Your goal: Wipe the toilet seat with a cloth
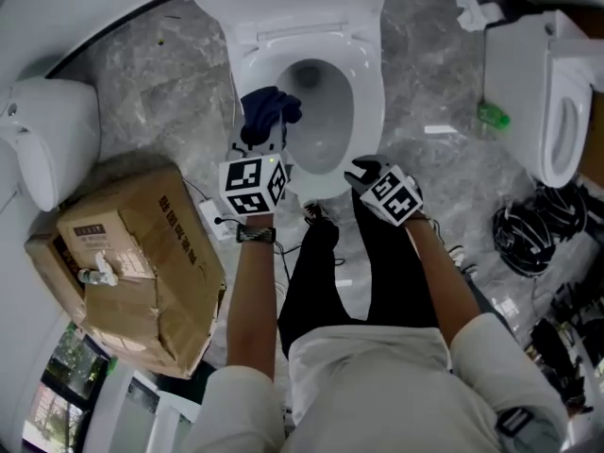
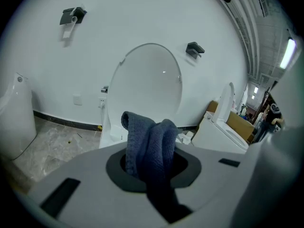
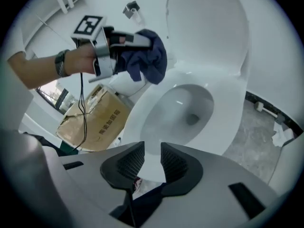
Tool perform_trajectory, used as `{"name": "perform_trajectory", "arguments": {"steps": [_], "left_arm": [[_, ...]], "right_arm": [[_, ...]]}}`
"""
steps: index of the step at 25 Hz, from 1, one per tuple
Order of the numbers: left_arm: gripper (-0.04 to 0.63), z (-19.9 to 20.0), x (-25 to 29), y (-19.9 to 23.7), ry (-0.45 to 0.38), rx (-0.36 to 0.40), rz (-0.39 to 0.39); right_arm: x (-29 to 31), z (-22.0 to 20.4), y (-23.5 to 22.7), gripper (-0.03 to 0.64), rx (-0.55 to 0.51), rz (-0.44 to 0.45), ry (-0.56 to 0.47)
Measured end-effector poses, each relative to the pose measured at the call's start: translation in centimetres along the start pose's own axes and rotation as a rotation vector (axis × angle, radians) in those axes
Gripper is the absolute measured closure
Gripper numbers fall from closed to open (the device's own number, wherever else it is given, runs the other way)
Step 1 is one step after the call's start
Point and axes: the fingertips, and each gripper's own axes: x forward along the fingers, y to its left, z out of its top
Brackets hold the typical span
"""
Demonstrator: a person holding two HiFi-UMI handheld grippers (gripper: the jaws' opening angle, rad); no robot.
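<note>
The white toilet seat (image 1: pixel 366 83) is down around the bowl, and its lid (image 3: pixel 209 27) stands upright behind. My left gripper (image 1: pixel 260 147) is shut on a bunched dark blue cloth (image 1: pixel 268 111), held just above the seat's left rim. In the left gripper view the cloth (image 2: pixel 152 141) sticks up between the jaws, in front of the lid (image 2: pixel 149 84). My right gripper (image 1: pixel 362 171) hovers at the seat's front edge. In its own view the right gripper (image 3: pixel 153 161) shows a narrow gap with nothing in it, and the seat (image 3: pixel 228 108) lies beyond.
A battered cardboard box (image 1: pixel 142 253) sits on the floor at the left, with a white fixture (image 1: pixel 47 140) behind it. A second toilet (image 1: pixel 557 111) stands at the right, with coiled cables (image 1: pixel 528 234) below it. The person's black-trousered legs (image 1: pixel 321 272) stand before the bowl.
</note>
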Motion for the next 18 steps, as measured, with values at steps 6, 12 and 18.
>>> {"name": "perform_trajectory", "arguments": {"steps": [6,12,18], "left_arm": [[0.54,-0.1,6.7,0.4,-0.033,0.004,-0.017],[0.54,-1.3,12.6,2.2,-0.071,-0.057,0.024],[0.54,-1.9,16.8,2.2,-0.096,-0.034,0.029]], "right_arm": [[-5.2,6.4,-4.0,0.566,0.05,-0.082,-0.247],[-9.9,10.0,-6.8,0.571,0.161,-0.184,-0.485],[-12.4,10.0,-7.8,0.572,0.226,-0.192,-0.575]]}}
